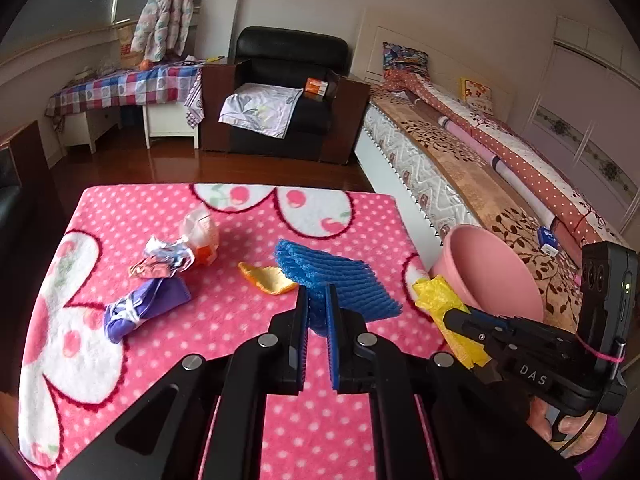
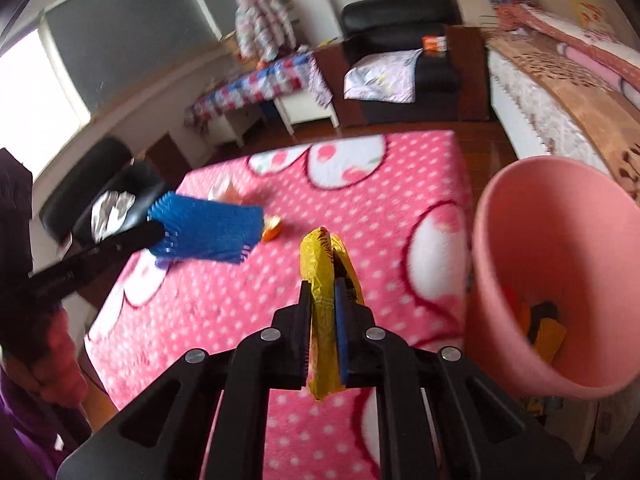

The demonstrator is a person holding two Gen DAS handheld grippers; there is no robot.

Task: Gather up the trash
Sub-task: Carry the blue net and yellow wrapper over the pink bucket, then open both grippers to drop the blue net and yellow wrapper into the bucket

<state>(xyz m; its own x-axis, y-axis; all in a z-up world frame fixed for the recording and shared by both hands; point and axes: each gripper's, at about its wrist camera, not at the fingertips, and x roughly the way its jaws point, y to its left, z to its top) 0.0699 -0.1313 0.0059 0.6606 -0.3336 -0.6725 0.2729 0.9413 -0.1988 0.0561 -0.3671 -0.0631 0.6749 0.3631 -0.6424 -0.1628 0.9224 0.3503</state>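
Note:
My left gripper (image 1: 318, 292) is shut on a blue foam fruit net (image 1: 340, 276) and holds it just above the pink dotted tablecloth (image 1: 240, 344). In the right wrist view the same net (image 2: 208, 228) hangs to the left, clear of the cloth. My right gripper (image 2: 324, 286) is shut on a yellow wrapper (image 2: 320, 264), a little left of a pink bin (image 2: 560, 240) that holds several scraps. On the cloth lie a purple wrapper (image 1: 144, 308), a crumpled silver and red wrapper (image 1: 164, 258), a white and orange packet (image 1: 202, 232) and an orange wrapper (image 1: 268, 278).
The pink bin (image 1: 492, 264) stands off the table's right edge, in front of a bed (image 1: 480, 168). A black armchair (image 1: 288, 92) and a checked side table (image 1: 120, 88) stand across the wooden floor. A hand (image 1: 560, 428) holds the right gripper's handle.

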